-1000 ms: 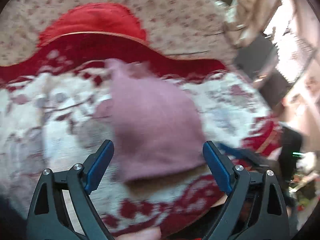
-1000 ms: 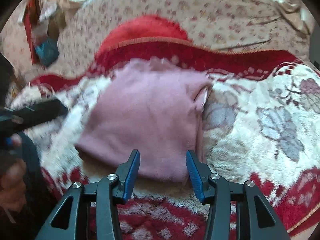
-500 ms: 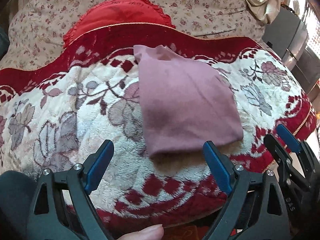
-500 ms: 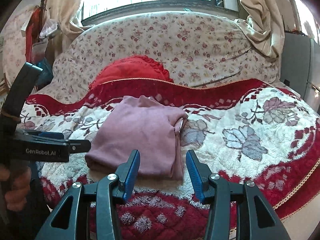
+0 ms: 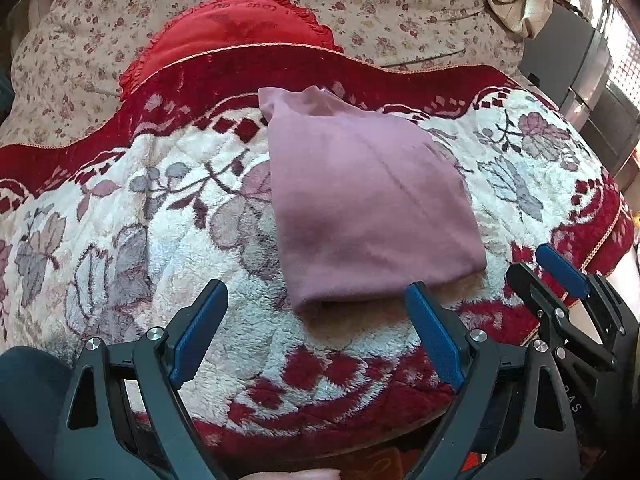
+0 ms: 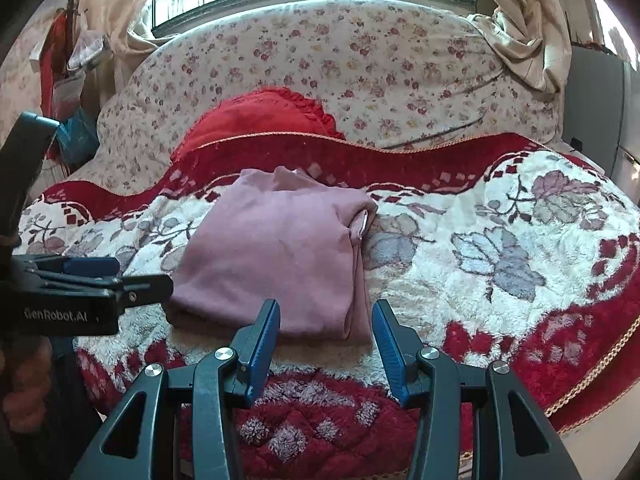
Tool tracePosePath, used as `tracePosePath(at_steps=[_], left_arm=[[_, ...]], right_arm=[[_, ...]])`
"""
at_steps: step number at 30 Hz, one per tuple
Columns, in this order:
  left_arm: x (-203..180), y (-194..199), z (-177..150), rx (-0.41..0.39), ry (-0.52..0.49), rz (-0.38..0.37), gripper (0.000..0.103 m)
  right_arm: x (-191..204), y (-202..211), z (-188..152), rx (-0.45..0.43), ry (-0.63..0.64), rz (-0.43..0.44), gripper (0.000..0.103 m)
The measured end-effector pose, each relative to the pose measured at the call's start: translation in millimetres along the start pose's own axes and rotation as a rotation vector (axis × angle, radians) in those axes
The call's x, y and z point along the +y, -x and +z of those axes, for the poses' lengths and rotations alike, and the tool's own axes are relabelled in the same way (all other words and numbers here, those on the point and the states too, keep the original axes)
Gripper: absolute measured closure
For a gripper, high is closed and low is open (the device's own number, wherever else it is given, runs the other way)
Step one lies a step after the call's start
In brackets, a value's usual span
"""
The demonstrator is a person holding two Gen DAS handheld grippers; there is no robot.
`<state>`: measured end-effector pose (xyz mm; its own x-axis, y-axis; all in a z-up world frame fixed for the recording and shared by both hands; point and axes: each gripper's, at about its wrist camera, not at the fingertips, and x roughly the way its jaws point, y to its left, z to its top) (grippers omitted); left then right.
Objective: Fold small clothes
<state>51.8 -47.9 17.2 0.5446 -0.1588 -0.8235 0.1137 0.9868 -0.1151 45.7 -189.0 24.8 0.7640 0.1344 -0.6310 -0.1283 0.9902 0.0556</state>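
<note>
A small mauve-pink garment (image 5: 368, 204) lies folded into a neat rectangle on a red and white floral blanket (image 5: 140, 240); it also shows in the right wrist view (image 6: 280, 256). My left gripper (image 5: 316, 320) is open and empty, held just short of the garment's near edge. My right gripper (image 6: 326, 340) is open and empty, also just short of the near edge, by the garment's right corner. The right gripper shows at the right of the left wrist view (image 5: 560, 280), and the left gripper at the left of the right wrist view (image 6: 92, 276).
A red cushion (image 6: 260, 116) lies behind the blanket against a floral sofa back (image 6: 360, 64). A window and curtains (image 6: 516, 20) stand behind. A grey cabinet (image 5: 580, 72) is at the right. The blanket's front edge (image 6: 580, 396) drops off near me.
Both grippers have pulled back from the garment toward the blanket's front edge. The garment stays folded and still. The view has settled after earlier motion blur.
</note>
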Motion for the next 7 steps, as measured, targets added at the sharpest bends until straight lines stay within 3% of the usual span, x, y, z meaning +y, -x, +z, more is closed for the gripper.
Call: tracePosePath(at_steps=[7], left_arm=[[-8.9,3.6,-2.6,-0.033,-0.045,-0.012,0.013]], right_arm=[[1.7,-0.2,0.2,-0.001,0.003,0.006,0.057]])
